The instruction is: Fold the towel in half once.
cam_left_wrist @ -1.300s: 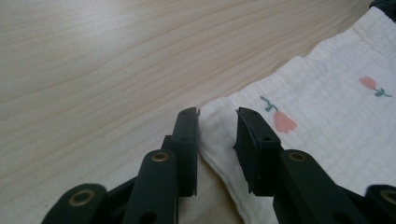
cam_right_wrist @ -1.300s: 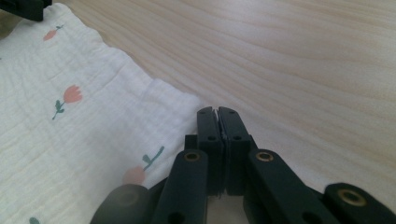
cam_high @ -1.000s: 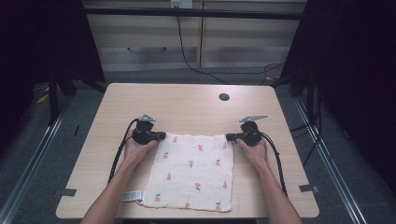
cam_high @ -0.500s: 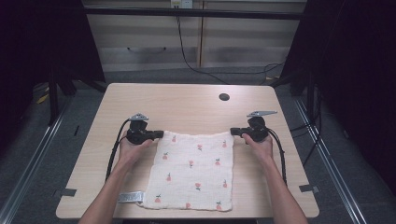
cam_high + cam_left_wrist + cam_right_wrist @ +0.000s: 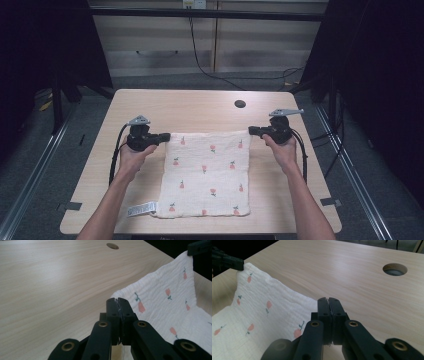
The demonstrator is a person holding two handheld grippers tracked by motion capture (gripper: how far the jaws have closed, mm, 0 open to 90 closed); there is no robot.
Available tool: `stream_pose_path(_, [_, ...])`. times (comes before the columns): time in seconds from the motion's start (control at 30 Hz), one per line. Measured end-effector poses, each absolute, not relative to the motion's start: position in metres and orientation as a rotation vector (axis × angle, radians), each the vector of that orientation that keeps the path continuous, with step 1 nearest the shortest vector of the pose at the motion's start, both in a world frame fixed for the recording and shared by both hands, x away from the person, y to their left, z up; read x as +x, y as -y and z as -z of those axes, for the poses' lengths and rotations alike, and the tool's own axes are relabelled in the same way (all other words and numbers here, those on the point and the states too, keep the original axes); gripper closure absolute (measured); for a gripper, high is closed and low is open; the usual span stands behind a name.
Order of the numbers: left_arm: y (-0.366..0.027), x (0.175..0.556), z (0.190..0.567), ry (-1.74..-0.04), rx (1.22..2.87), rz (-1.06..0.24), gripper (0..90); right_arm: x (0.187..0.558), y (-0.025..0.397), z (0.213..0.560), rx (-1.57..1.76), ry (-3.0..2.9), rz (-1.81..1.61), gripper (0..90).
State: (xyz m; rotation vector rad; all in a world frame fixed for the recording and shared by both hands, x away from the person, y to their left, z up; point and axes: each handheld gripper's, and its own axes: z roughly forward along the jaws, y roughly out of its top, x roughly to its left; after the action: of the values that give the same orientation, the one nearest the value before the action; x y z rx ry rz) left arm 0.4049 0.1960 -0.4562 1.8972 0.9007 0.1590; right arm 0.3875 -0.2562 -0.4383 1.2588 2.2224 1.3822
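A white cloth (image 5: pixel 207 175) printed with small pink flowers lies spread on the wooden table (image 5: pixel 200 110). My left gripper (image 5: pixel 167 136) is shut on its far left corner and my right gripper (image 5: pixel 251 131) is shut on its far right corner. The far edge is stretched straight between them and raised a little off the table. In the left gripper view the shut jaws pinch the cloth (image 5: pixel 165 305) at its corner, with the other gripper (image 5: pixel 198 247) farther off. The right gripper view shows the cloth (image 5: pixel 262 315) running from its shut jaws to the other gripper (image 5: pixel 227 262).
A round cable hole (image 5: pixel 240 104) sits in the table beyond the cloth, to the right of centre. A white label (image 5: pixel 141 209) sticks out at the cloth's near left corner. Bare wood lies beyond the grippers; the table's side edges are near each hand.
Both grippers have moved apart and slightly away from the person, pulling the cloth's far edge taut and wider. Both stay shut on the corners.
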Motion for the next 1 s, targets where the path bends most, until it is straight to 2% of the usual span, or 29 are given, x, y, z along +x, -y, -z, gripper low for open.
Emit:
stream_pose_path(0.4, [-0.201, 0.404, 0.428, -0.868, 1.837, -0.193, 88.6, 0.388, 0.255, 0.411, 1.202, -2.169, -1.440, 88.8])
stream_pose_path(0.7, [-0.202, 0.391, 0.444, -0.869, 1.839, -0.190, 88.5, 0.375, 0.254, 0.424, 1.189, -2.192, -1.445, 88.8])
stream_pose_path(1.0, [-0.205, 0.362, 0.431, -0.802, 1.849, -0.223, 88.4, 0.353, 0.252, 0.420, 1.105, -2.221, -1.462, 88.8])
